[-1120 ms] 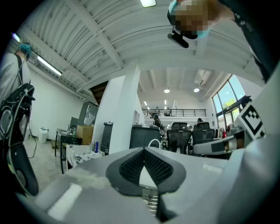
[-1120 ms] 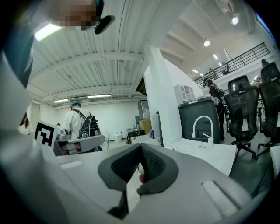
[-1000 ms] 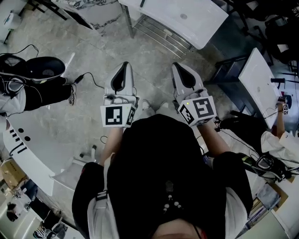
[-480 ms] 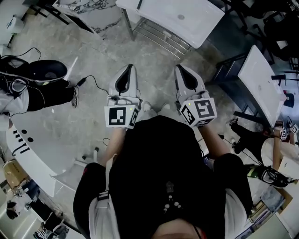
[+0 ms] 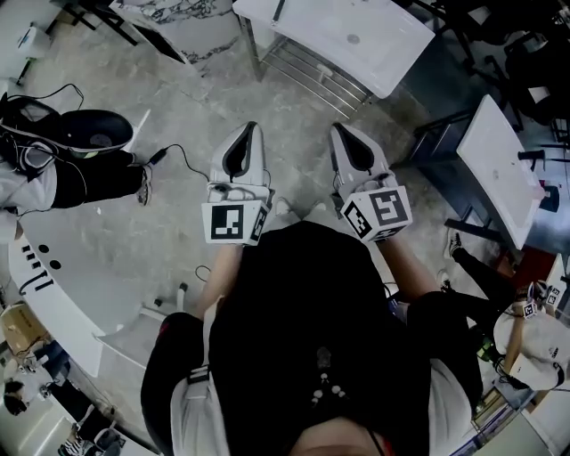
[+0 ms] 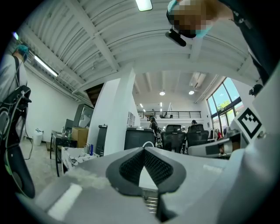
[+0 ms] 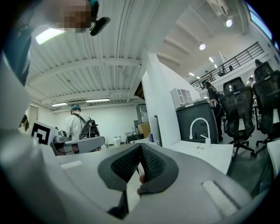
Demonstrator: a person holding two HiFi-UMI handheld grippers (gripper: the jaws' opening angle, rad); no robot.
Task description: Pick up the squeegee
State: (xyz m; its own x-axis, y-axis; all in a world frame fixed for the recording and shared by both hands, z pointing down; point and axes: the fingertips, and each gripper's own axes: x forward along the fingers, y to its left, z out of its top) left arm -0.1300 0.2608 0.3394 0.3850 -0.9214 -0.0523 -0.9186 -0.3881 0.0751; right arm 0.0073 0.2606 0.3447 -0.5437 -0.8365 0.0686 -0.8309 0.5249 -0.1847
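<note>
1. Floor (image 5: 178,98): grey mottled stone, filling most of the head view.
2. Person (image 5: 303,338): black top, seen from above, one claw in each hand, both held level and side by side.
3. White desk (image 5: 383,44): ahead of both claws and well apart from them, with a wire rack (image 5: 312,71) under it. In the right gripper view its top (image 7: 205,153) lies just beyond that claw.
4. Curved desk (image 5: 53,294): white, at the person's left.
5. Side desk (image 5: 499,160): white, at the right edge.
6. Office chairs (image 7: 238,109): black, beyond the white desk.
7. Left claw (image 5: 249,132): pads (image 6: 131,164) pressed together at the tip (image 6: 144,151), nothing between them.
8. Right claw (image 5: 337,130): pads (image 7: 153,166) likewise meeting at the tip (image 7: 140,146), gripping nothing.
9. Marker cubes: one at the rear of the left claw (image 5: 233,223), one at the rear of the right (image 5: 378,212).
10. Tap (image 7: 199,127): white, arched, upright on the white desk.
11. Cable (image 5: 178,156): black, loose on the floor left of the left claw.
12. Thin dark stick (image 5: 279,9): on the white desk's left corner, at the frame's top edge.
13. Squeegee: not in either claw. The stick is too small to tell whether it is the squeegee.
</note>
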